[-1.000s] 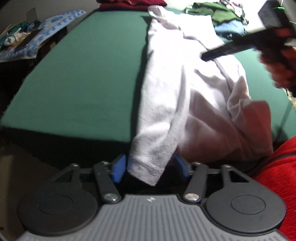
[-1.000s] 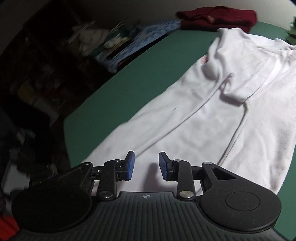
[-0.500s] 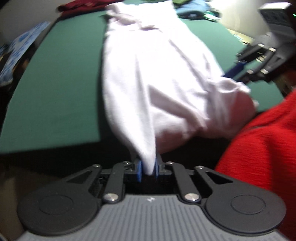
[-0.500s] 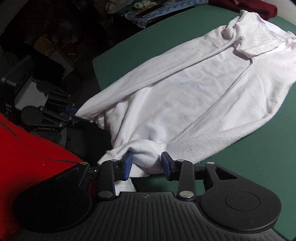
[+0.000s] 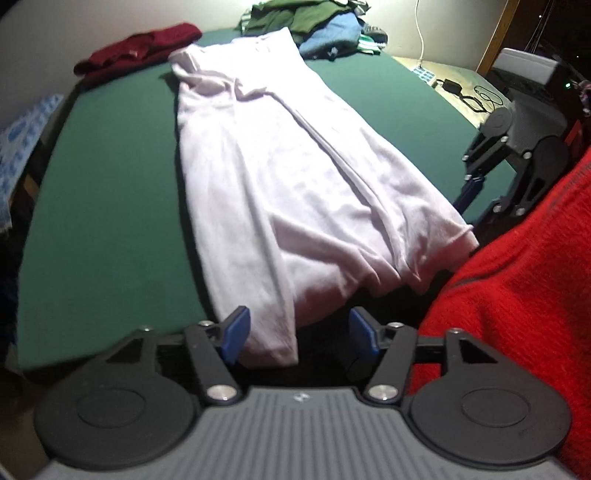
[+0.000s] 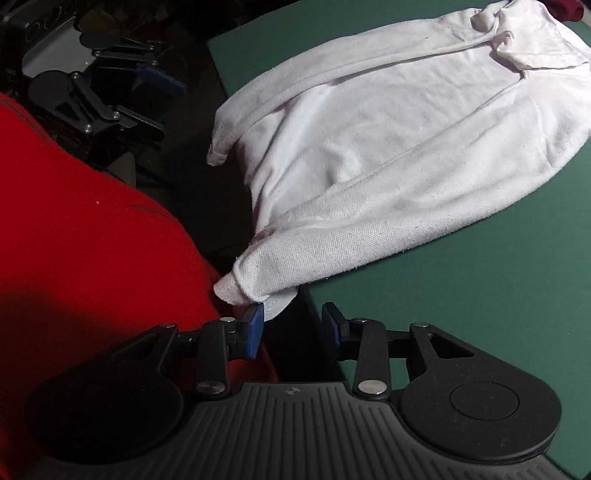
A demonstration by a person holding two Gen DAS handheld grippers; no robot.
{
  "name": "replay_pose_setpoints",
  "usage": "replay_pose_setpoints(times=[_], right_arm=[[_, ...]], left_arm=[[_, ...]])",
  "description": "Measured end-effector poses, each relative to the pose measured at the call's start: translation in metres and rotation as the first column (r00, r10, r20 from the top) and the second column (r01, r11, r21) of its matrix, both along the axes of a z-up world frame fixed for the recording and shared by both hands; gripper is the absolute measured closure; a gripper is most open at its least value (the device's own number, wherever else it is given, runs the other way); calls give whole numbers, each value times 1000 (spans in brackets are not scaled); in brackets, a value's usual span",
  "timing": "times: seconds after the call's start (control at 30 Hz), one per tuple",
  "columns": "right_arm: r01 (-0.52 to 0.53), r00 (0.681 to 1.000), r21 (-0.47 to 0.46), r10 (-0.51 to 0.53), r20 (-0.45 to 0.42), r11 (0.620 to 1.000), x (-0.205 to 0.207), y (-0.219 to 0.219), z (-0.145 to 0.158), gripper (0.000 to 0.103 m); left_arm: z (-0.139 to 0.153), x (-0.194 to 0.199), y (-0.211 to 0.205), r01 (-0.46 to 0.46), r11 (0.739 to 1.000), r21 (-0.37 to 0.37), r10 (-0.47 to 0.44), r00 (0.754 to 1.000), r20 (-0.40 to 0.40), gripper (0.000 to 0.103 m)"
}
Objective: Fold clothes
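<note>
1. A white shirt is lying lengthwise down the middle of a green tabletop, its collar toward the far edge and its hem hanging over the near edge.
2. The left gripper is opening; one hem corner is hanging between its blue pads, touching at most the left one and not pinched.
3. The right gripper is standing spread at the other hem corner; a bunched fold of cloth is resting against its left pad, and the right pad is standing clear, so nothing is being gripped.
4. The shirt is looking like soft, light knit cotton: limp, creasing easily, not slippery, not fragile. It is likely sagging wherever it is unsupported.
5. The best hold is probably both hem corners, pinched through the stitched edge, so the cloth lifts evenly.
6. A red sweater on the person is filling the near side of both views.
7. A maroon garment and a green and blue pile are lying at the far edge.
8. No readable brand, label or writing is showing on the shirt.
</note>
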State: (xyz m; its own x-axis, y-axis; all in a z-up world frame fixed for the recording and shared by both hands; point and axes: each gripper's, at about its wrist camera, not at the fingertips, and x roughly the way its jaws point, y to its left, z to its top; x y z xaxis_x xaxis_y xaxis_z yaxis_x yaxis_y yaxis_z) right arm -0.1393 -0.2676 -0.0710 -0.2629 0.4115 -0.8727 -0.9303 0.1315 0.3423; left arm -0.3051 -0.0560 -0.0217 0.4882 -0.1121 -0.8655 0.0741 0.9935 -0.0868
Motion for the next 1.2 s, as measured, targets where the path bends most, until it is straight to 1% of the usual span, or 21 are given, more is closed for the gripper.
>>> replay_pose_setpoints(times=[0.03,0.1,0.17,0.23,0.33,0.47,0.53,0.57,0.63,0.67,0.73,0.8,0.83,0.87,0.9,0.93,0.97,1.0,1.03,1.1,1.2], right_arm=[[29,1000,14,-29,-1,999,3,-3,4,65],[93,996,43,-94,10,995,10,-9,13,65],[149,988,85,-151,18,985,14,-13,18,64],[186,982,105,-186,-8,977,16,-13,19,64],[244,970,82,-244,-11,966,13,-11,10,58],[325,945,24,-324,-35,945,8,-11,-14,60],[353,935,13,-352,-50,935,3,-11,-23,66],[357,933,15,-356,-56,934,1,-10,-25,74],[353,934,9,-351,-68,936,-3,-10,-26,93],[348,936,0,-347,-62,938,-5,-11,-26,94],[308,951,-18,-308,-35,951,-7,-12,-23,94],[266,964,-15,-266,-16,964,-5,-15,-11,88],[255,967,10,-255,-10,967,-1,-16,-2,87],[252,968,53,-252,1,966,3,-15,9,82],[248,968,96,-250,12,964,6,-15,21,77],[249,968,142,-252,5,958,10,-12,30,74],[256,966,193,-256,-22,947,14,-5,36,73],[266,964,235,-261,-51,935,17,2,40,74],[288,958,260,-276,-82,922,21,14,37,70],[321,947,259,-302,-112,911,23,47,24,69],[353,934,244,-327,-140,903,23,94,4,70]], left_arm=[[-7,5,2,-9,1000,-6,9,1000,-7,38],[-25,18,4,-29,999,-25,28,999,-24,48],[-40,28,3,-38,998,-52,36,999,-35,49],[-48,34,-2,-28,997,-74,25,999,-37,49],[-51,36,-13,10,998,-59,-11,1000,-15,42],[-51,36,-19,48,996,-70,-50,998,-29,41],[-51,35,-23,71,994,-80,-75,996,-41,41],[-52,34,-27,87,993,-83,-91,995,-50,41],[-54,32,-31,109,990,-94,-116,990,-79,47],[-53,30,-32,109,990,-87,-116,990,-82,50],[-45,24,-29,92,994,-62,-96,993,-67,49],[-34,17,-21,56,998,-23,-57,998,-37,37],[-28,13,-16,35,999,-2,-35,999,-21,33],[-26,9,-10,10,1000,15,-10,1000,-12,27],[-26,7,-4,-21,999,27,21,1000,-10,25],[-28,5,3,-50,998,32,51,999,-12,25],[-32,4,9,-78,997,26,79,997,-19,26],[-37,4,15,-107,994,13,107,994,-25,26],[-43,5,21,-135,991,1,135,990,-36,27],[-52,5,26,-181,983,-10,180,982,-53,33],[-51,1,24,-216,976,0,215,976,-29,32]])
